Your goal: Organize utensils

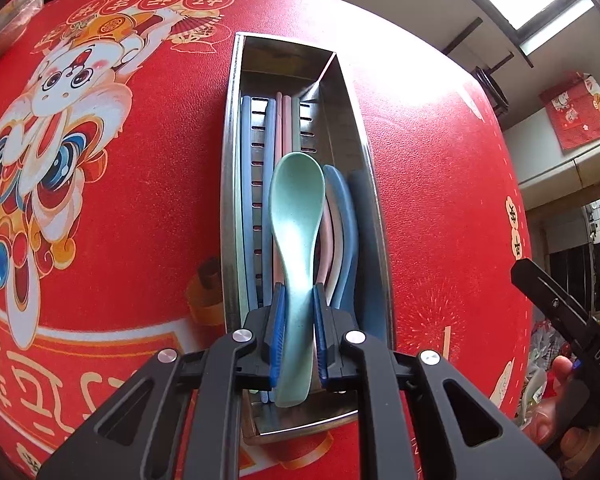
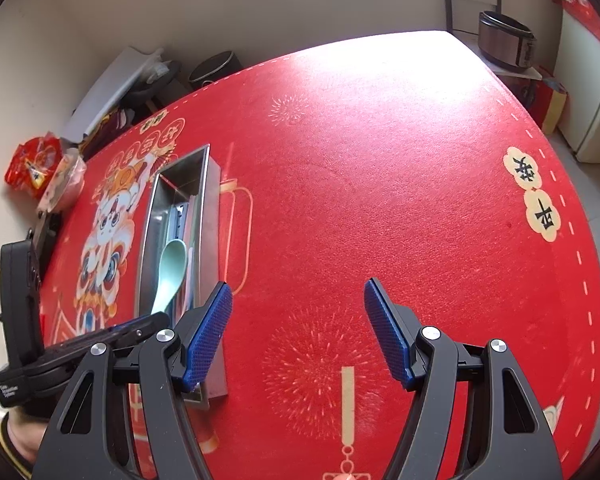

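Left wrist view: the left gripper is closed on the handle of a mint-green spoon, its blue pads pressing both sides. The spoon's long axis runs along the metal tray, bowl pointing away from the camera, handle end towards it. It hangs just over the tray, where pink and blue utensils lie lengthwise on a slotted insert. The tray sits on a red tablecloth printed with a lion-dance cartoon and gold Chinese characters. At the far right, part of the other tool reads "DAS".

Right wrist view: the tray appears on the left, seen slantwise, the spoon angled over it. The right gripper stands wide open, with only bare cloth between its pads. Only this view shows a pot beyond the table.
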